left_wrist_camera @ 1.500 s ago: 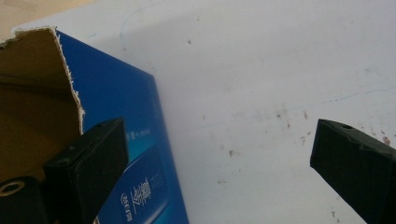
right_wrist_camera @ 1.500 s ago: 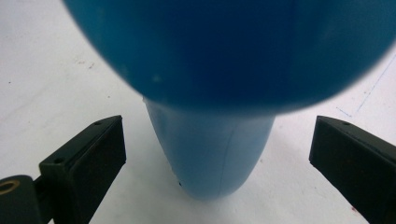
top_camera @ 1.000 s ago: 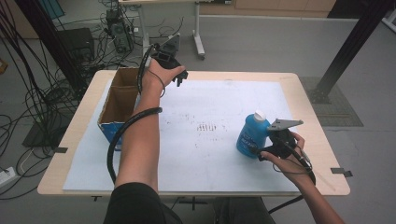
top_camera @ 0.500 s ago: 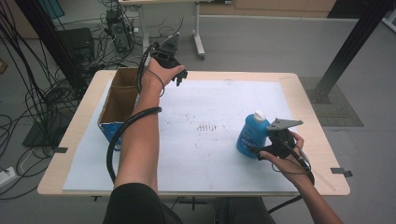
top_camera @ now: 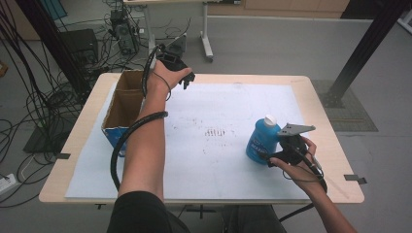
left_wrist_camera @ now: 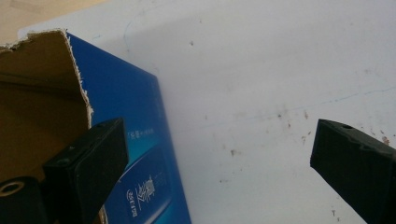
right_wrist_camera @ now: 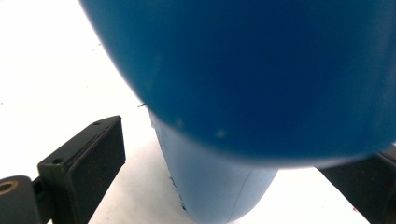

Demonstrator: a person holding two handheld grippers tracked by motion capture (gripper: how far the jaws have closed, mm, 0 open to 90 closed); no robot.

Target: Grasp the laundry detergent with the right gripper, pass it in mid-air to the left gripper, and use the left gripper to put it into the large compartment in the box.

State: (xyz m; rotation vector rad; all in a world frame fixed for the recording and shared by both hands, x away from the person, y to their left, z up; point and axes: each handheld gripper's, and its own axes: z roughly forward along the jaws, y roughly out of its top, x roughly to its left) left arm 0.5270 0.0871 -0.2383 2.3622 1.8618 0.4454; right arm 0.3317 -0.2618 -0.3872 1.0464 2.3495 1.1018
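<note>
Blue: one bottle point(top_camera: 261, 140) between right claw point(top_camera: 273, 156) jaws, grip unclear; one box point(top_camera: 125, 104) by spread left claw point(top_camera: 188, 80).

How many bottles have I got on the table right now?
1. A blue bottle with a white cap stands upright at the table's right, between the jaws of the right gripper. The inside of the cardboard box at the left is partly hidden, so more could lie there.

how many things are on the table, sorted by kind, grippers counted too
blue bottle with white cap: 1
open cardboard box with blue outer sides: 1
white sheet covering the table: 1
hand-held grippers: 2, the left gripper by the box and the right gripper at the bottle
total: 5
</note>
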